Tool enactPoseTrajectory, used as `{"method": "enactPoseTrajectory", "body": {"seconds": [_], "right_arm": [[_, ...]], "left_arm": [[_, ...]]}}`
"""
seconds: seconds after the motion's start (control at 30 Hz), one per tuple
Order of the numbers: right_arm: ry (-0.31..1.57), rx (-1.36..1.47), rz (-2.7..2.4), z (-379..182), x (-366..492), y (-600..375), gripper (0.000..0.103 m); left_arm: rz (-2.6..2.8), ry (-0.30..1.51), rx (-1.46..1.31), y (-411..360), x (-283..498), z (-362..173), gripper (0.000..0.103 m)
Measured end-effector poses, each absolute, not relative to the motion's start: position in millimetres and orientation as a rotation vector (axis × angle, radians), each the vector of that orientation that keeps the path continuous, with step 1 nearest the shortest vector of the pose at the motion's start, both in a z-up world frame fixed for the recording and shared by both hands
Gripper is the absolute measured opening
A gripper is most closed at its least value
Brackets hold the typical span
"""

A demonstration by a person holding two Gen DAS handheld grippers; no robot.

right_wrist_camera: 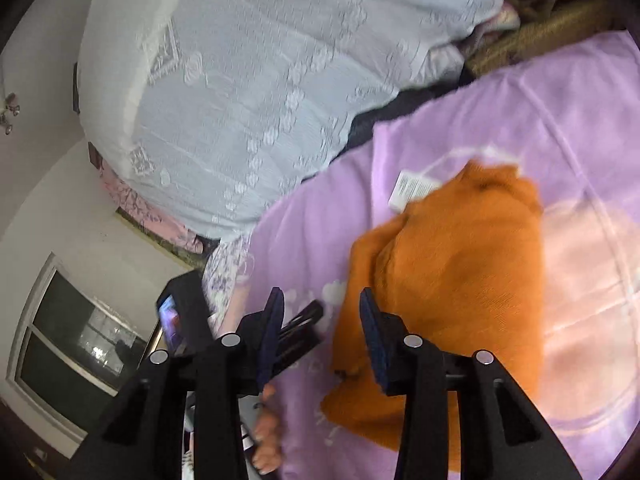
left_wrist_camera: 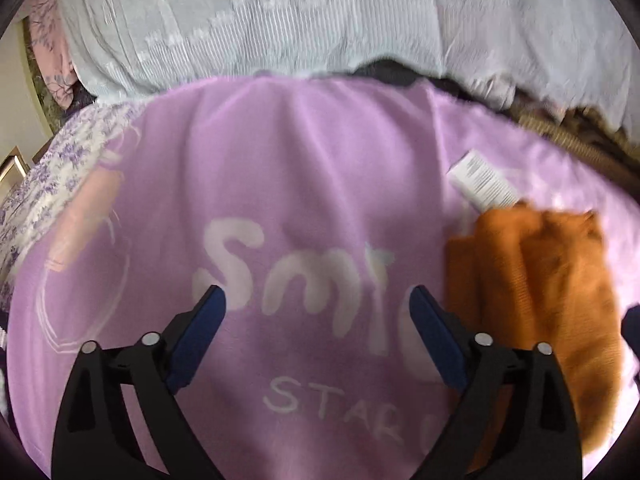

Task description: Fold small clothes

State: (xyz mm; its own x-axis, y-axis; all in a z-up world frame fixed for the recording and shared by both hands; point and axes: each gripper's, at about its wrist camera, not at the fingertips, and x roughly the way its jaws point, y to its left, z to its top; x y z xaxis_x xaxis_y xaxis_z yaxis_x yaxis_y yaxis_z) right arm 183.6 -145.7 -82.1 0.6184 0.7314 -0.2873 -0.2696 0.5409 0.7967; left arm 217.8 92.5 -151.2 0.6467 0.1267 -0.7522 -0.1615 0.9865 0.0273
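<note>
Orange garment (right_wrist_camera: 460,280) lengthwise toward pillow (right_wrist_camera: 240,80)

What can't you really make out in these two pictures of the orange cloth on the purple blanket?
- Orange cloth: blurred in both views; its kind and how far it is folded are unclear.
- White tag: print too small; the cloth covers one end.
- Blanket lettering: left tool and cloth hide the word's end.
- Left hand: the right tool covers most of it.
</note>
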Motion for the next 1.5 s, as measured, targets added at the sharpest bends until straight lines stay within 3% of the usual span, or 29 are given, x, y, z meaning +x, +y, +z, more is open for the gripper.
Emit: {"method": "enactPoseTrajectory", "body": {"seconds": [0.17,0.3,0.33,0.37,0.5,0.6,0.63,0.73,0.77,0.9,0.97,1.03,1.2,1.33,1.5], "right_arm": [[0.669,0.857,0.597,-92.1,201.9,-174.9,0.04],[0.787,0.886,0.596,-124.4,234.1,-167.4,0.037],[0.827,0.882,0.58,-137.0,241.8,-166.9,0.027],[0.846,0.862,0.561,-148.9,248.9,-167.1,0.0],[0.859,0.992,0.625,-172.4,254.6,-186.1,0.0],[0.811,0.922,0.596,-161.1,235.4,-187.8,0.003],[0.749,0.882,0.625,-152.3,226.4,-186.5,0.007],[0.659,0.776,0.628,-128.1,194.2,-188.3,0.037],[0.639,0.752,0.639,-122.7,184.1,-187.8,0.038],[0.701,0.631,0.644,-136.8,160.1,-173.1,0.036],[0.697,0.599,0.644,-152.7,155.7,-167.7,0.019],[0.704,0.607,0.631,-156.7,155.3,-169.6,0.015],[0.718,0.659,0.645,-156.8,161.6,-173.2,0.012],[0.635,0.646,0.63,-130.0,169.9,-185.5,0.02],[0.731,0.777,0.536,-152.7,234.8,-199.4,0.021]], "left_arm": [[0.061,0.776,0.051,54.1,198.9,-125.8,0.098],[0.097,0.808,0.267,14.8,205.9,-160.0,0.099],[0.106,0.818,0.282,13.1,208.0,-170.1,0.099],[0.108,0.816,0.253,15.8,210.7,-175.7,0.099],[0.068,0.86,0.136,31.5,215.5,-176.7,0.099],[0.048,0.865,0.091,38.8,211.4,-169.6,0.099],[0.039,0.859,0.074,40.1,207.9,-165.2,0.099],[-0.026,0.826,-0.018,50.4,196.9,-142.9,0.099],[-0.061,0.821,-0.049,52.8,194.2,-137.3,0.099],[-0.103,0.926,-0.005,39.2,199.4,-158.1,0.099],[-0.109,0.986,-0.001,34.7,206.8,-185.3,0.099],[-0.128,0.996,-0.087,43.8,208.5,-189.2,0.099],[-0.146,1.007,-0.148,53.2,209.2,-179.4,0.099],[-0.172,0.917,-0.16,53.2,197.5,-154.6,0.099],[-0.179,1.013,-0.046,28.7,206.7,-189.8,0.099]]}}
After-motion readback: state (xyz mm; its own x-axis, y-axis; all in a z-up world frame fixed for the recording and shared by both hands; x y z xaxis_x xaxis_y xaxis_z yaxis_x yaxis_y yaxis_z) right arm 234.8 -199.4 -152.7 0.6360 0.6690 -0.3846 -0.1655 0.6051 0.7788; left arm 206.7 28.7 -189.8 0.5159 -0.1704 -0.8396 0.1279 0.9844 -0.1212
